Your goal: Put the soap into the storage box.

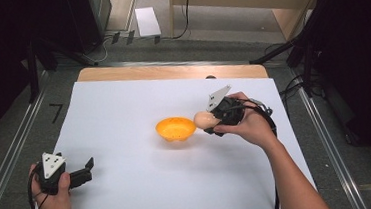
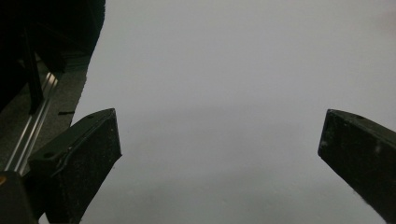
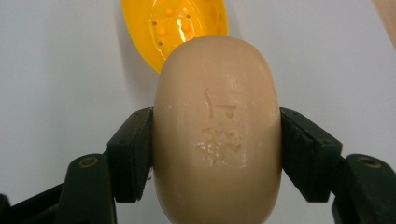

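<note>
A beige oval soap bar (image 1: 204,119) with a stamped mark hangs just right of an orange dish (image 1: 176,129) at the middle of the white sheet. My right gripper (image 1: 212,120) is shut on the soap bar (image 3: 217,135), its two black pads pressing the sides. In the right gripper view the yellow-orange dish (image 3: 184,25) with raised dots lies just beyond the soap. My left gripper (image 1: 89,169) rests at the sheet's near left corner, held by a hand. Its jaws stand wide apart in the left gripper view, my left gripper (image 2: 219,149) holding nothing over bare white sheet.
The white sheet (image 1: 128,164) covers a wooden table (image 1: 171,71) whose far edge shows. Metal rails (image 1: 7,158) run along both sides on the floor. Dark stands and cables sit at the far left and right.
</note>
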Demonstrator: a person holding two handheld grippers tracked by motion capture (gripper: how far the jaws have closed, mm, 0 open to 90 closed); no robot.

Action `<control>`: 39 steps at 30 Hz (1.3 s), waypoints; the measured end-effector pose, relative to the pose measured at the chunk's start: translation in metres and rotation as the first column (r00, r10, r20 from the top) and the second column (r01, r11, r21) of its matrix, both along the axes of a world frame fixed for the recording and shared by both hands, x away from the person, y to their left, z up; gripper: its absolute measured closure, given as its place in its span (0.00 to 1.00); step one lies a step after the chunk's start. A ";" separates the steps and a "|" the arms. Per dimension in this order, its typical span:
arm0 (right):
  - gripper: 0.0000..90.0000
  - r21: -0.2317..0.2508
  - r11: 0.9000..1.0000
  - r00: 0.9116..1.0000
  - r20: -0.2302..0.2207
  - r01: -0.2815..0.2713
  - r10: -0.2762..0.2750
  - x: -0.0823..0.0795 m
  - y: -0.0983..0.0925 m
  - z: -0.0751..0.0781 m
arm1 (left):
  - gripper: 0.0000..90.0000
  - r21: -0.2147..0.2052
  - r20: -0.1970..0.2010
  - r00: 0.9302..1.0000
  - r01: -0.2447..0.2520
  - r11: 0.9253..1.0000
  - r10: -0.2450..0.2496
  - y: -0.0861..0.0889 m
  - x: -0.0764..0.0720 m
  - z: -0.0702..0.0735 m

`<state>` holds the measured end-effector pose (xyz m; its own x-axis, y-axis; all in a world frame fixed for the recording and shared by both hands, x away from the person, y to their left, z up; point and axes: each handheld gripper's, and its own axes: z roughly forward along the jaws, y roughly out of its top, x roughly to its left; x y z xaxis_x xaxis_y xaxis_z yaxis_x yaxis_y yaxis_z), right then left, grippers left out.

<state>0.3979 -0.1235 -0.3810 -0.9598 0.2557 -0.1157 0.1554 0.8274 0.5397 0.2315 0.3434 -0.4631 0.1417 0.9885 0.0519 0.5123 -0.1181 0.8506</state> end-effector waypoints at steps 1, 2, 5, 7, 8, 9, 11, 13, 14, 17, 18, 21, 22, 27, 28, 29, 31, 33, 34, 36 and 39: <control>0.37 -0.007 1.000 1.000 0.006 -0.008 0.008 0.001 0.002 0.001 | 0.00 0.000 0.000 1.000 0.000 1.000 0.000 0.000 0.000 0.000; 0.37 -0.006 1.000 1.000 0.007 -0.015 0.015 0.002 0.004 0.001 | 0.00 0.003 -0.002 1.000 0.002 1.000 -0.002 0.000 0.000 0.000; 0.37 -0.008 1.000 1.000 0.002 -0.028 0.028 0.004 0.009 0.002 | 0.00 0.002 -0.004 1.000 0.000 1.000 0.000 0.000 0.000 0.000; 0.37 0.001 0.999 0.999 0.004 -0.044 0.044 0.006 0.013 0.004 | 0.00 0.002 -0.003 1.000 0.002 1.000 -0.002 0.000 0.000 0.000; 0.37 -0.001 0.999 0.999 -0.001 -0.052 0.052 0.006 0.015 0.004 | 0.00 0.002 -0.001 1.000 0.002 1.000 -0.002 0.000 0.000 0.000; 0.37 -0.006 0.998 0.998 0.000 -0.059 0.059 0.007 0.017 0.005 | 0.00 0.001 -0.002 1.000 0.000 1.000 0.000 0.000 0.000 0.000; 0.37 -0.008 0.998 0.998 0.003 -0.069 0.069 0.008 0.019 0.006 | 0.00 0.002 -0.002 1.000 0.002 1.000 -0.002 0.000 0.000 0.000; 0.37 -0.012 0.996 0.996 0.001 -0.085 0.085 0.010 0.025 0.007 | 0.00 0.001 -0.001 1.000 0.003 1.000 -0.003 0.000 0.000 0.000; 0.37 -0.012 0.996 0.996 0.001 -0.085 0.085 0.010 0.025 0.007 | 0.00 0.001 0.000 1.000 0.004 1.000 -0.004 0.000 0.000 0.000; 0.37 -0.012 0.995 0.995 -0.014 -0.099 0.098 0.013 0.032 0.007 | 0.00 0.000 0.000 1.000 0.004 1.000 -0.004 0.000 0.000 0.000; 0.37 -0.013 0.994 0.994 -0.014 -0.106 0.106 0.014 0.034 0.007 | 0.00 0.001 0.000 1.000 0.004 1.000 -0.004 0.000 0.000 0.000; 0.37 -0.019 0.993 0.993 -0.022 -0.114 0.113 0.015 0.037 0.008 | 0.00 0.001 0.001 1.000 0.005 1.000 -0.005 0.000 0.000 0.000; 0.37 -0.020 0.993 0.993 -0.020 -0.120 0.120 0.016 0.039 0.008 | 0.00 0.000 0.001 1.000 0.005 1.000 -0.005 0.000 0.000 0.000; 0.37 -0.014 0.990 0.989 -0.019 -0.144 0.144 0.018 0.050 0.009 | 0.00 0.001 0.000 1.000 0.006 1.000 -0.006 0.000 0.000 0.000; 0.37 -0.019 0.989 0.989 -0.024 -0.147 0.146 0.018 0.052 0.009 | 0.00 0.001 -0.001 1.000 0.007 1.000 -0.007 0.000 0.000 0.000; 0.37 -0.026 0.988 0.988 -0.023 -0.152 0.151 0.018 0.054 0.009 | 0.00 0.001 -0.001 1.000 0.007 1.000 -0.007 0.000 0.000 0.000; 0.37 -0.033 0.986 0.986 -0.024 -0.164 0.163 0.018 0.058 0.008 | 0.00 0.000 0.000 1.000 0.007 1.000 -0.007 0.000 0.000 0.000; 0.37 -0.031 0.986 0.986 -0.025 -0.165 0.164 0.018 0.060 0.008 | 0.00 -0.001 0.000 1.000 0.007 1.000 -0.007 0.000 0.000 0.000; 0.37 -0.031 0.985 0.985 -0.024 -0.169 0.168 0.018 0.062 0.008 | 0.00 -0.001 0.001 1.000 0.007 1.000 -0.007 0.000 0.000 0.000; 0.37 -0.029 0.983 0.984 -0.025 -0.180 0.179 0.020 0.069 0.007 | 0.00 -0.001 0.001 1.000 0.007 1.000 -0.007 0.000 0.000 0.000; 0.37 -0.040 0.981 0.981 -0.029 -0.192 0.190 0.021 0.077 0.006 | 0.00 0.000 0.001 1.000 0.008 1.000 -0.008 0.000 0.000 0.000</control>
<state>0.4185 -0.0468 -0.3751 -0.9932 0.0628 -0.0982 0.0051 0.8651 0.5016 0.2313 0.3436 -0.4631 0.1499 0.9874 0.0517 0.5103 -0.1220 0.8513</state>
